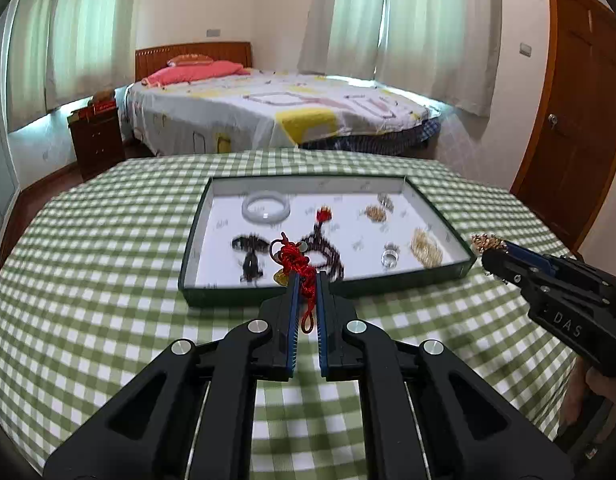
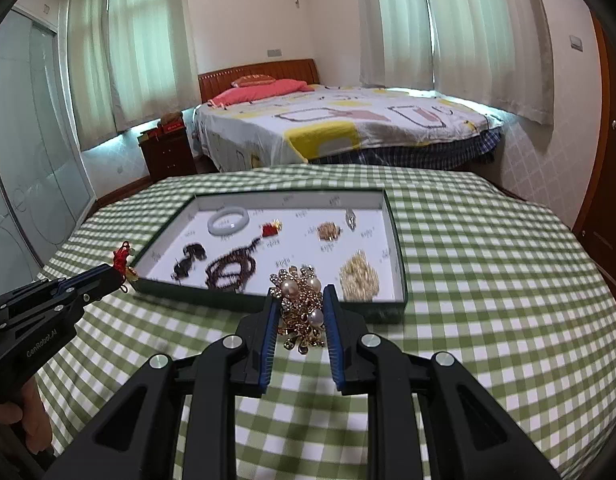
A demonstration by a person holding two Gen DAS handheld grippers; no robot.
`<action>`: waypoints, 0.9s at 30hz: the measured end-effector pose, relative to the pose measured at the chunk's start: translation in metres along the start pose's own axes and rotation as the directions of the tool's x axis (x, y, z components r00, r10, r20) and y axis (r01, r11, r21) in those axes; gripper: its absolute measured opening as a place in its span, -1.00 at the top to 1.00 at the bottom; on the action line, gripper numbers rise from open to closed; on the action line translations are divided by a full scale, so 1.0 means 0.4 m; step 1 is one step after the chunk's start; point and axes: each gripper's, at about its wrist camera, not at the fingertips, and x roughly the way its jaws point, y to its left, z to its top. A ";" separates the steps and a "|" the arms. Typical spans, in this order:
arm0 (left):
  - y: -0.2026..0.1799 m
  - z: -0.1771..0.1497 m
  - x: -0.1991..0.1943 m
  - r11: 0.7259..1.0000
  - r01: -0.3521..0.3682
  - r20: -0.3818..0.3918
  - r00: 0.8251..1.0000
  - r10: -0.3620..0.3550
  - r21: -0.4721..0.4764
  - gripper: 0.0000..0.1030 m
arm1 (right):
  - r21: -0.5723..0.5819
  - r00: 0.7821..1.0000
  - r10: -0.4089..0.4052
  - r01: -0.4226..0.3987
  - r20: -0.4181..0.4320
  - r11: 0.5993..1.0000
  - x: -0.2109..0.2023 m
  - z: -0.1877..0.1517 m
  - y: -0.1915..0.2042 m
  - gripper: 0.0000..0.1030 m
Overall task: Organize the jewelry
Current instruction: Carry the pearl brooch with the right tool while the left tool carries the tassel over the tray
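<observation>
A dark green tray (image 1: 196,224) with a white floor lies on the checked table (image 1: 88,280); it also shows in the right wrist view (image 2: 400,264). It holds a white bangle (image 1: 266,208), dark bead strings (image 1: 248,246), gold chains (image 1: 426,246) and a clear ring (image 1: 390,258). My left gripper (image 1: 307,278) is shut on a red cord pendant (image 1: 294,258) just above the tray's near edge. My right gripper (image 2: 300,294) is shut on a gold and pearl piece (image 2: 302,300) above the tray's near right edge.
A bed (image 1: 276,112) stands beyond the table, with a dark nightstand (image 1: 98,140) to its left. A wooden door (image 1: 576,112) is at the right. The right gripper shows at the right of the left wrist view (image 1: 488,248).
</observation>
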 end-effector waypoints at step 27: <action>0.029 0.235 0.167 1.000 -0.005 0.122 0.993 0.005 -0.002 0.84 | -0.047 0.989 0.032 -0.025 0.144 0.999 0.139 0.247 0.036 0.55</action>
